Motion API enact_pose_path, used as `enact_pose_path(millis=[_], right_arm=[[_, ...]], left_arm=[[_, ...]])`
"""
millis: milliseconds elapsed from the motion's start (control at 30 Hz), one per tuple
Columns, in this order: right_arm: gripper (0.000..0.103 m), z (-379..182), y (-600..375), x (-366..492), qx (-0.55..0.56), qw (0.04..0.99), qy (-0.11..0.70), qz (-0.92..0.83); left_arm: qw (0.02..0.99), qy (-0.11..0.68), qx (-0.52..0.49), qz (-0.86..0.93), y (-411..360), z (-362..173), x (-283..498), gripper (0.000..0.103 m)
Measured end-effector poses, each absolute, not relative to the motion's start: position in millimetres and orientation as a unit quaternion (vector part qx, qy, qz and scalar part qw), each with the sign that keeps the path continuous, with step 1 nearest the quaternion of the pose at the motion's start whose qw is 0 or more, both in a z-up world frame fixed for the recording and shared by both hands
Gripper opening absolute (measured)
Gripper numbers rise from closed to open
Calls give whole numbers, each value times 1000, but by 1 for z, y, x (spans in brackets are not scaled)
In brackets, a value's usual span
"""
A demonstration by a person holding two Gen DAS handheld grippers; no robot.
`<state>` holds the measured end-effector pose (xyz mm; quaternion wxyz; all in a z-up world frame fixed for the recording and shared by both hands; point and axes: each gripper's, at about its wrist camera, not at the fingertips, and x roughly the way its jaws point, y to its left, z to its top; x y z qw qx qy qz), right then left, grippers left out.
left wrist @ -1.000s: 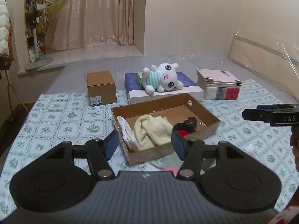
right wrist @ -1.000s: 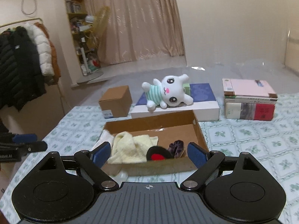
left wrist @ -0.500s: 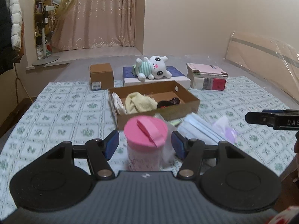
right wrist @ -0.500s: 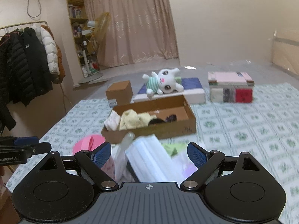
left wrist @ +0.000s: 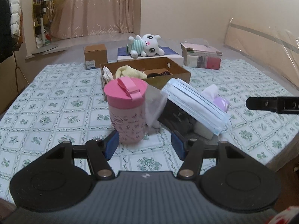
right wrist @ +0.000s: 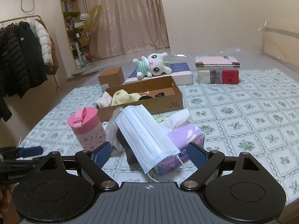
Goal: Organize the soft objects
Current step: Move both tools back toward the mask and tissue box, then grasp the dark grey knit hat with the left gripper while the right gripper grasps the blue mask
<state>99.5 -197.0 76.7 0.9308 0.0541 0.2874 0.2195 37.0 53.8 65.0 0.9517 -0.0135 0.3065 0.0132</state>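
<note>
- The left claw [left wrist: 144,146] has its blue pads apart and nothing between them; it hangs just short of the pink-lidded cup [left wrist: 127,110], which stands upright on the patterned bedspread [left wrist: 56,102].
- The right claw [right wrist: 148,154] stands wider apart, also empty, with the near end of the stack of blue face masks [right wrist: 144,136] lying ahead of its gap, untouched.
- The masks lean tilted over a dark object and against the purple tissue pack [right wrist: 184,136], just right of the cup; a crumpled clear plastic bag [left wrist: 155,106] sits between cup and masks.
- Farther off, the open cardboard box [right wrist: 162,102] already holds a yellow towel [right wrist: 123,97], a white cloth and some dark items; the plush bunny [right wrist: 153,67] lies beyond it on a flat blue-and-white box.
- Judged from this, the step in hand is the approach to the near pile, with nothing picked yet.
- The next move calls for lowering the right claw around the mask stack, pinching the whole thickness so the layers do not slide apart, then carrying it to the cardboard box; the rigid cup is best left alone.
</note>
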Motion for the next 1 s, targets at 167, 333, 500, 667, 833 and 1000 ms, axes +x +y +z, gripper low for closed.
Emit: enact_pose_path(millis=[167, 333, 500, 667, 833, 1000], right_arm=[[88, 75, -200, 99, 54, 931, 290, 215], [88, 74, -201, 100, 47, 933, 287, 210], [88, 71, -204, 103, 43, 935, 286, 205], [88, 64, -206, 107, 27, 938, 284, 195], [88, 54, -200, 114, -11, 936, 284, 208], [88, 40, -188, 128, -45, 930, 285, 230]], left_arm=[[952, 307, -17, 12, 50, 62, 39, 57], [951, 309, -13, 9, 45, 57, 42, 57], [954, 300, -3, 10, 38, 54, 47, 56], [954, 299, 11, 4, 29, 46, 56, 56], [952, 304, 19, 0, 23, 36, 66, 53], [951, 310, 21, -3, 23, 28, 79, 48]])
